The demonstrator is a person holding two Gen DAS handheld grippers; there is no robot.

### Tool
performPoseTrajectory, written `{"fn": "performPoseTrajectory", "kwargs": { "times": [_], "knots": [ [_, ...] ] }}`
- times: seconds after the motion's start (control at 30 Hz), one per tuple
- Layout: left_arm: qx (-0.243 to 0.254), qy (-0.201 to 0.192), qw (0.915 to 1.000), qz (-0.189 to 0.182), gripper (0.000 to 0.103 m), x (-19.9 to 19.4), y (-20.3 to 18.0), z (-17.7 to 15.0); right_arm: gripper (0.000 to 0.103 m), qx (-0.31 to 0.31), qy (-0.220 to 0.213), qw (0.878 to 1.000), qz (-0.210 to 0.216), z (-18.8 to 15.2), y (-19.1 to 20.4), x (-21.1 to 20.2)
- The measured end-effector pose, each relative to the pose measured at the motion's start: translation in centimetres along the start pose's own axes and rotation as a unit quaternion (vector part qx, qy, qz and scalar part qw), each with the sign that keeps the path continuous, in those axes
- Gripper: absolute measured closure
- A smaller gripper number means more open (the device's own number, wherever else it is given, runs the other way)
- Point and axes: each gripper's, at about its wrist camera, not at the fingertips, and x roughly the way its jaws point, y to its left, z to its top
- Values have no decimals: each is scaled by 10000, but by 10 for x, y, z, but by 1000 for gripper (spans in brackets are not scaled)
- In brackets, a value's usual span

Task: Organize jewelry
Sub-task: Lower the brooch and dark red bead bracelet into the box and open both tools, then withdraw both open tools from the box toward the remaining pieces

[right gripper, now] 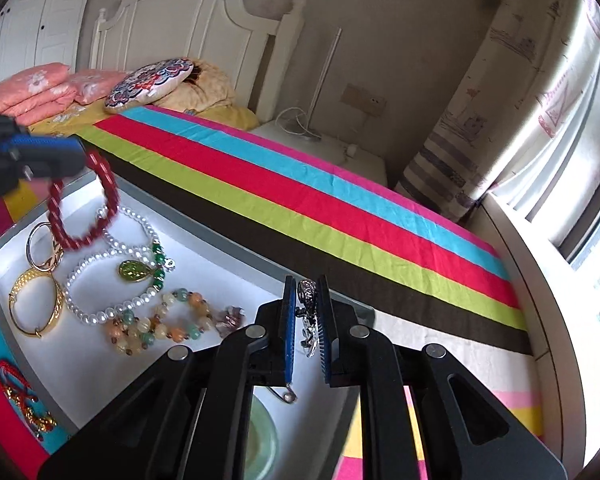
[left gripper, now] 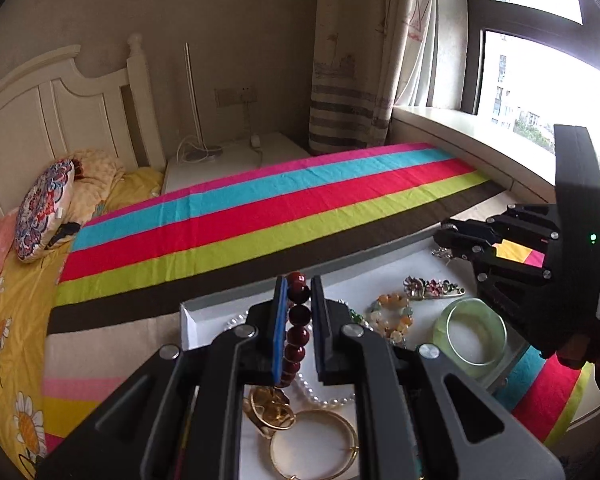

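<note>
Over the white tray (right gripper: 204, 276), the left gripper (left gripper: 299, 312) fingers pinch a red bracelet (left gripper: 298, 332) while the right gripper (right gripper: 307, 316) fingers clamp a silver trinket (right gripper: 307, 312).

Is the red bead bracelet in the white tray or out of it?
Out: the red bead bracelet hangs from the left claw, dangling above the white tray.

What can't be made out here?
- Left wrist view: gold bangle cut off by bottom edge and gripper body.
- Right wrist view: green bangle mostly hidden behind the right hand-held gripper.
- Right wrist view: silver piece between its pads too small to identify.
</note>
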Motion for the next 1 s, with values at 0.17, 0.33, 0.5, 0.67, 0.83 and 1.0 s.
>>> {"fn": "performPoseTrajectory", "kwargs": {
  "times": [0.17, 0.33, 0.5, 0.67, 0.83, 1.0],
  "knots": [
    [-536, 155, 9974, -462, 90, 23, 7, -9, 68, -28, 112, 9988, 482, 9, 14, 8],
    [-1140, 56, 9915, -627, 48, 19, 25, -19, 25, -4, -63, 9957, 927, 11, 22, -10],
    [-1389, -65, 9893, -434, 29, -1, 36, -27, 25, 322, -280, 9940, 1007, 7, 11, -33],
    [-1557, -276, 9874, -75, 2, -31, 35, -44, 25, 760, -453, 9899, 1109, -11, -5, -61],
    [-1613, -379, 9861, 80, 2, -53, 31, -71, 21, 1248, -549, 9837, 1171, -44, -20, -91],
    [-1518, -269, 9879, 195, 2, -64, 29, -93, 18, 1591, -448, 9767, 1372, -80, -23, -113]
  ]
}}
